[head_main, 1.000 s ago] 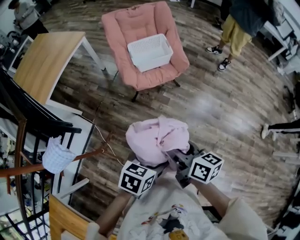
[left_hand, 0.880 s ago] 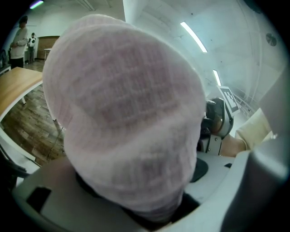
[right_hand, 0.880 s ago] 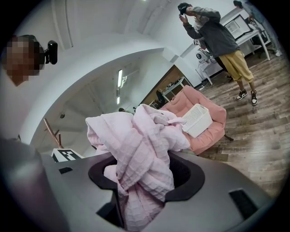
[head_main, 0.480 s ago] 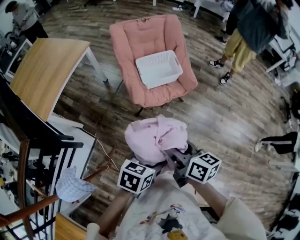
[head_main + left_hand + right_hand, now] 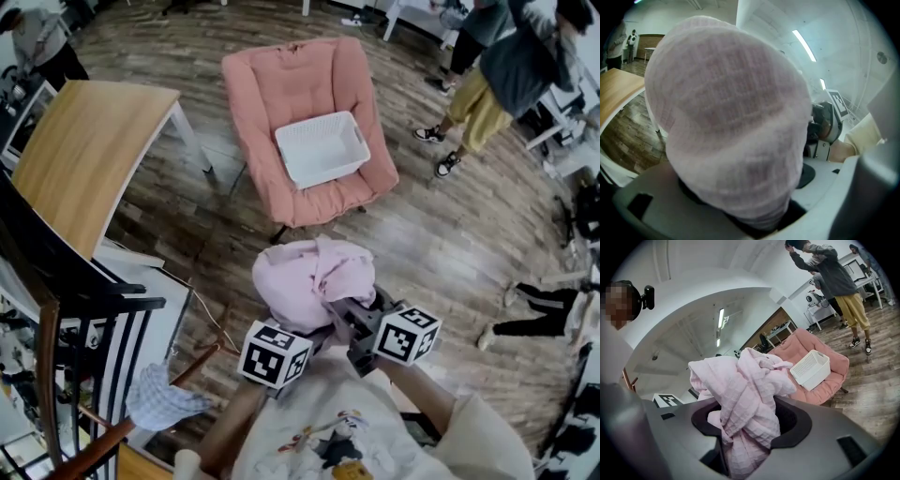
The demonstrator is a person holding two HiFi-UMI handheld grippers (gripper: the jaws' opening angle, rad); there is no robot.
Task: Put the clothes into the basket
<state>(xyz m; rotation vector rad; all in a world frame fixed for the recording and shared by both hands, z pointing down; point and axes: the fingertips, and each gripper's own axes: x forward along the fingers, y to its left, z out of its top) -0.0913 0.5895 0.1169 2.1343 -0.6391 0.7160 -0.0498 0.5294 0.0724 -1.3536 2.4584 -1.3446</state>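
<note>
Not done yet. Far left, draped over a rail (image 5: 202,354): checked cloth (image 5: 164,398), likely still to fetch. Clenched in both left claw (image 5: 305,328) and right claw (image 5: 745,427), mid-air, short of the chair (image 5: 291,75): pink garment (image 5: 314,281). Nothing visible inside the white basket (image 5: 330,173) there.

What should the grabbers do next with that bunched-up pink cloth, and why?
Probably carry the pink cloth forward toward the white basket on the pink chair. The left gripper and the right gripper both have their jaws shut on the cloth, so it is safely held. The basket sits across a stretch of floor, too far away to let go yet.
</note>
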